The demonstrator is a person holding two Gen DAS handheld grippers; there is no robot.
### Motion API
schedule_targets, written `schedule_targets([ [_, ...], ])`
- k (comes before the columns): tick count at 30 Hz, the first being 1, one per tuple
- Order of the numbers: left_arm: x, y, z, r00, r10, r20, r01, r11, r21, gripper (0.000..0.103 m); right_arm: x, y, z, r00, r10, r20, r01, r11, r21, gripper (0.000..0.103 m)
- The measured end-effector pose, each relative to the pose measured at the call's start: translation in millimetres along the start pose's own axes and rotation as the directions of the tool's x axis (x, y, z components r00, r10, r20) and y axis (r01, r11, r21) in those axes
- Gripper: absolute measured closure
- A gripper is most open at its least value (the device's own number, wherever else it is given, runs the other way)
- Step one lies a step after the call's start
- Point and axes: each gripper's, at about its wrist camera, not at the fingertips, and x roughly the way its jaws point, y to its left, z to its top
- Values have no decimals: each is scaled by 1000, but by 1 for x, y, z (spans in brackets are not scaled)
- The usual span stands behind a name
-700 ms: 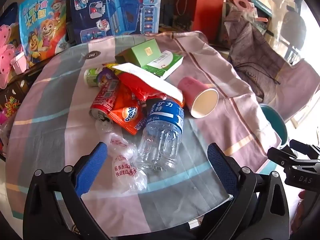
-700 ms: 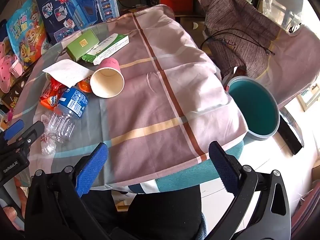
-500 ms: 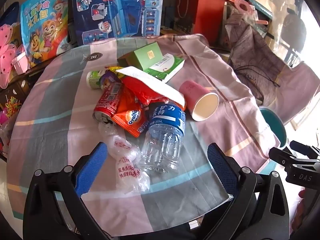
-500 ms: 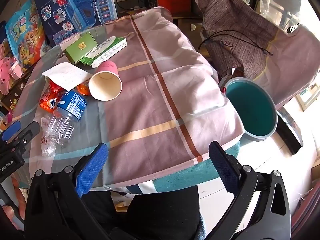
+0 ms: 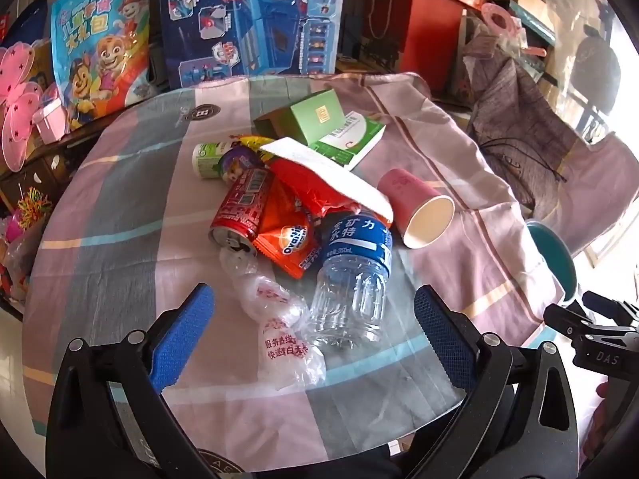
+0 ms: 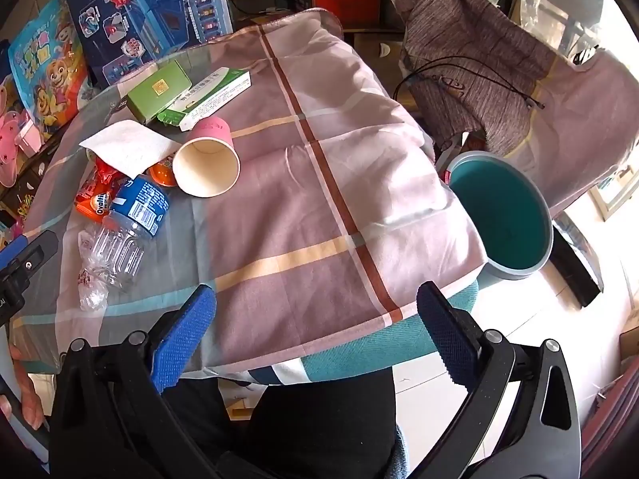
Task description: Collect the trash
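Trash lies heaped on the round table: a clear water bottle with a blue label, a crumpled clear plastic bag, a red can, an orange Ovaltine packet, a pink paper cup on its side, a white paper sheet and green boxes. My left gripper hangs open just above the bag and the bottle's base, touching nothing. My right gripper is open over the table's near edge, well right of the bottle and cup.
A teal bin stands on the floor beside the table's right edge. A chair with a grey garment is behind it. Toy boxes and bags line the far side. A person's dark trousers show under the table edge.
The left wrist view has shifted a little, so the trash pile sits slightly higher and farther. The right wrist view has drifted slightly; the bin sits a bit lower left. Both grippers stay open.
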Motion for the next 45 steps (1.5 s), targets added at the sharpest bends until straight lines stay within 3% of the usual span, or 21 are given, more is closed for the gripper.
schedule_targets([
  [45, -3, -1, 5, 1000, 18, -12, -17, 999, 28, 3, -1, -5, 6, 1000, -9, -29, 10, 1000, 21, 6],
])
